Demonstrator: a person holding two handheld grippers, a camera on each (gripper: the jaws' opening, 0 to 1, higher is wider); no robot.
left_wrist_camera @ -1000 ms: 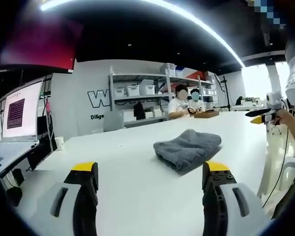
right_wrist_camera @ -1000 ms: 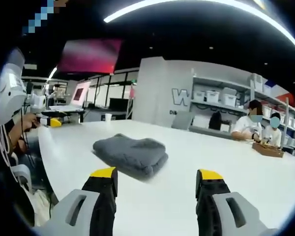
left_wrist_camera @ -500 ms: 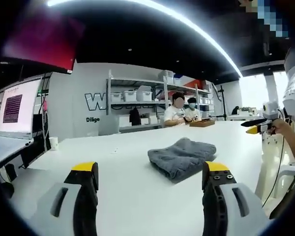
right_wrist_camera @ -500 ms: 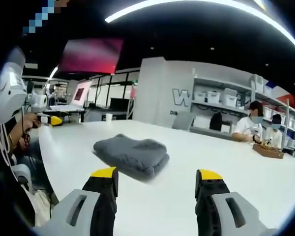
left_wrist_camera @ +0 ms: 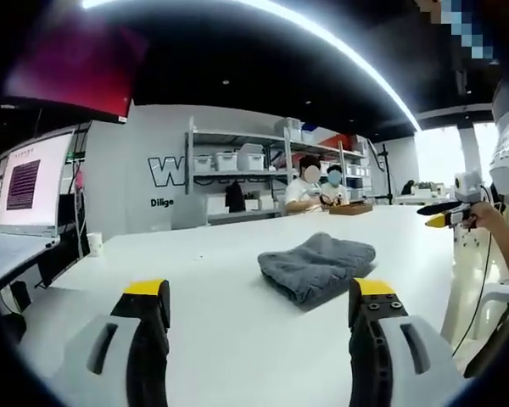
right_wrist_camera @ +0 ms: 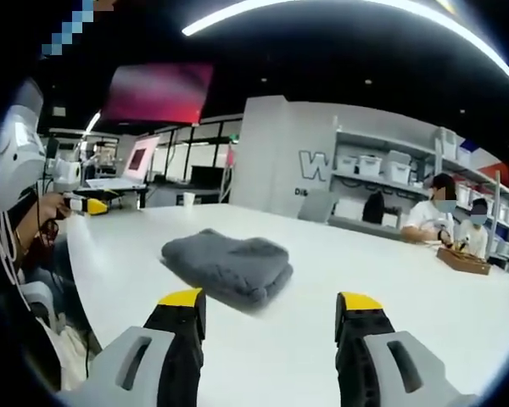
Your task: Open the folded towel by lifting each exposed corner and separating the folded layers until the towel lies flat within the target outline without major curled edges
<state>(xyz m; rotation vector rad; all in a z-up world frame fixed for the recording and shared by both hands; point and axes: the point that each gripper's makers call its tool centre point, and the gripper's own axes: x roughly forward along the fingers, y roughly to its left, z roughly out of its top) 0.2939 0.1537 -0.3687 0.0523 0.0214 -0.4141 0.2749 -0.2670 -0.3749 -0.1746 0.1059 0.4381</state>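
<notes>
Surface (left_wrist_camera: 237, 254), white and broad, carries the folded grey towel (left_wrist_camera: 316, 265) well ahead of both grippers, untouched. Left gripper (left_wrist_camera: 260, 314) and right gripper (right_wrist_camera: 270, 322) hover with fingers spread wide and empty, probably lined up to take corners.

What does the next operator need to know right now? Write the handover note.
Left tool: open, empty, held short of the towel.
Right tool: open, empty, also short of it.
Towel: grey, folded in a thick bundle on the white table, untouched.
Done: nothing yet; no corner lifted.
Left: lift each exposed corner, separate the layers, spread it flat. I can't make out a target outline on the table from here.
</notes>
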